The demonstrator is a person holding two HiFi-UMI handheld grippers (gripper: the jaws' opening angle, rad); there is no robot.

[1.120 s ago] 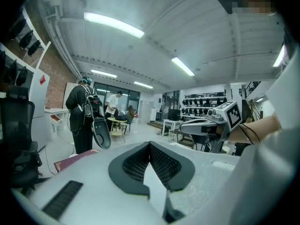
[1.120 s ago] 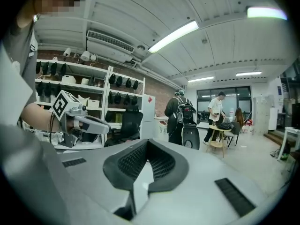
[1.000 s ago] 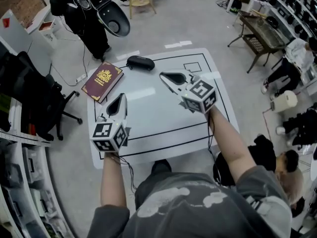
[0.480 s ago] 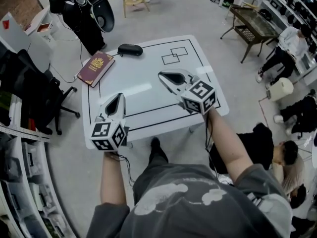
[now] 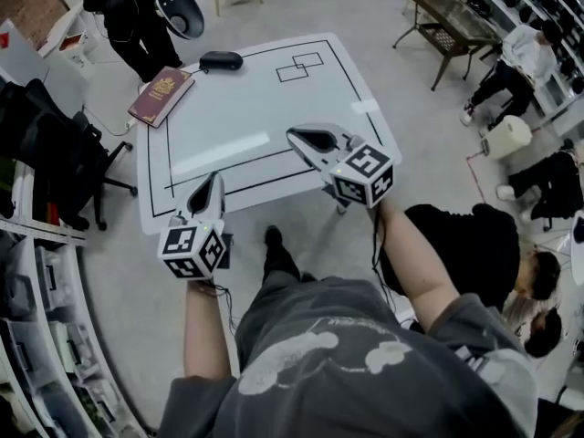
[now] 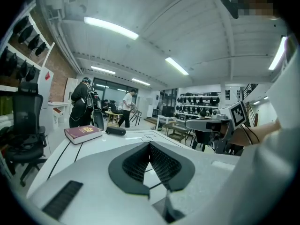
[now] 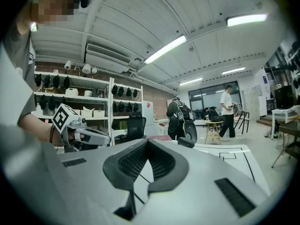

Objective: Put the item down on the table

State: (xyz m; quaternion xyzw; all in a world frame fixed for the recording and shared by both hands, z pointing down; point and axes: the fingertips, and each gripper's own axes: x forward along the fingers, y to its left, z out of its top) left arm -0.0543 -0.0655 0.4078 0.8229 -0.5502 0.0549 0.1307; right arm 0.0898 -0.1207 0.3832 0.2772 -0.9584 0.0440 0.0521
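Note:
A dark red book [image 5: 161, 96] lies at the far left corner of the white table [image 5: 274, 108]. Beside it rests a black case [image 5: 221, 60]. Both show far off in the left gripper view, the book [image 6: 83, 133] and the case [image 6: 115, 131]. My left gripper [image 5: 211, 184] hovers over the table's near edge, shut, with nothing between its pads [image 6: 150, 145]. My right gripper [image 5: 306, 140] hangs above the near right part of the table, also shut and empty [image 7: 147, 142]. Neither gripper touches the book or the case.
A black office chair [image 5: 55, 162] stands left of the table, with shelves along the left wall. A person with a backpack [image 5: 128, 7] stands past the far left corner. People sit on the floor at the right [image 5: 474, 245]. A metal bench [image 5: 447, 21] stands at the far right.
The table has slid up and away in the head view as the person stepped back. Both grippers have come back to the table's near edge. Both stay shut and empty.

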